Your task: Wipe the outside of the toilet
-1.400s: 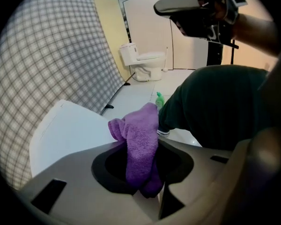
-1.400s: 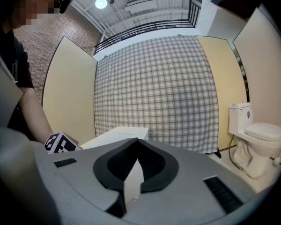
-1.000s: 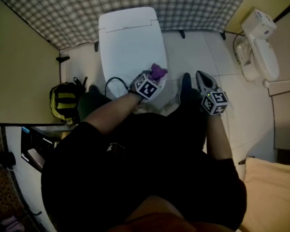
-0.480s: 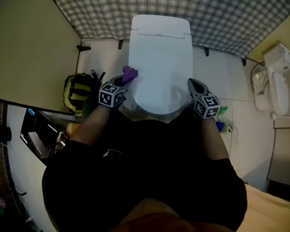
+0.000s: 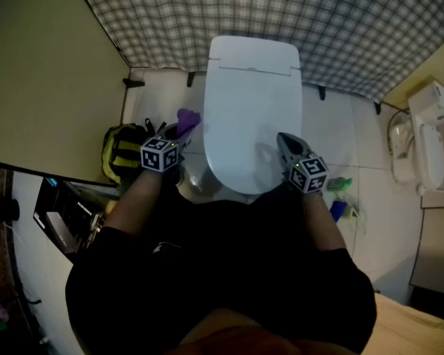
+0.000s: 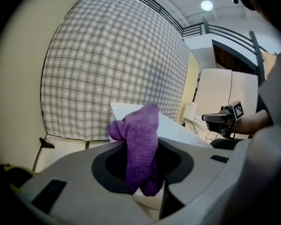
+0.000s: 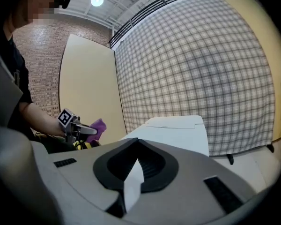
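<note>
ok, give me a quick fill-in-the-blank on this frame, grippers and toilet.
The left gripper is shut on a ____ cloth.
The right gripper has its jaws ____ (open/shut), holding nothing.
The toilet has its lid ____ (up/down).
In the head view, the yellow-and-black backpack lies ____ of the toilet.
Missing: purple; shut; down; left.
</note>
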Demonstrator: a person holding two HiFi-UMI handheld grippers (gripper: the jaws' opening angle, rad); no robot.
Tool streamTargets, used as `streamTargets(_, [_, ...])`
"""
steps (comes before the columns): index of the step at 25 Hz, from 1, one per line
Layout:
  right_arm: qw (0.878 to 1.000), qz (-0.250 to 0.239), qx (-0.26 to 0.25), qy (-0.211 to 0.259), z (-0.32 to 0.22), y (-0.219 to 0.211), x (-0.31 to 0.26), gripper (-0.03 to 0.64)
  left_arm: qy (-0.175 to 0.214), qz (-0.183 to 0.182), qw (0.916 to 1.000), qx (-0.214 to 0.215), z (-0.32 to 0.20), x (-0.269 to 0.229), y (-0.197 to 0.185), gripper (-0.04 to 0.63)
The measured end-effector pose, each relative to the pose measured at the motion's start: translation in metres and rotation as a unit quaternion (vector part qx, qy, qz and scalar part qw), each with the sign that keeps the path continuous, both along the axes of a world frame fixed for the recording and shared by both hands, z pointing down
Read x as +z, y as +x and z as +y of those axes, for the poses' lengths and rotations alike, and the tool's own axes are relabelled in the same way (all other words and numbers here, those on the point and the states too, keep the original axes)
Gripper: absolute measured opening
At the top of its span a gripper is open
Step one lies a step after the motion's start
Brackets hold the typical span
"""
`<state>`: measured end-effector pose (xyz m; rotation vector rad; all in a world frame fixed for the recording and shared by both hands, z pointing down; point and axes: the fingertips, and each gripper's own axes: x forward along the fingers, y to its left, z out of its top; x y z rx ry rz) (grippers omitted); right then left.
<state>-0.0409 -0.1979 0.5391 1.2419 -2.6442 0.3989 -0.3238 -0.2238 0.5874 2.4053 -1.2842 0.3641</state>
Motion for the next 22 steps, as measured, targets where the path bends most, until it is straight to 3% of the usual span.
streamTargets(4, [1.0, -0.017, 0.014, 0.016, -0.012, 0.022, -0.011, 0.003, 0.032, -0.033, 0.9989, 0.013, -0.065, -0.035, 0.014, 0.12])
streamTargets(8, [0.998, -0.033, 0.038, 0.033, -0.017, 0.058, -0.018, 0.003, 0.06, -0.081, 0.9936, 0.051, -0.154, -0.078, 0.068, 0.12])
streamTargets(14, [0.993, -0.072, 0.085, 0.023, -0.034, 0.12, 0.011, 0.003, 0.064, -0.152, 0.9777, 0.129, -0.291, -0.093, 0.222, 0.12])
streamTargets(18, [0.99, -0.1, 0.1, -0.003, -0.03, 0.16, 0.032, 0.003, 0.039, -0.193, 0.9682, 0.154, -0.352, -0.068, 0.326, 0.12])
streamTargets(22, [0.984, -0.128, 0.121, -0.001, -0.031, 0.207, 0.037, 0.003, 0.007, -0.249, 0.9524, 0.175, -0.387, -0.021, 0.407, 0.12])
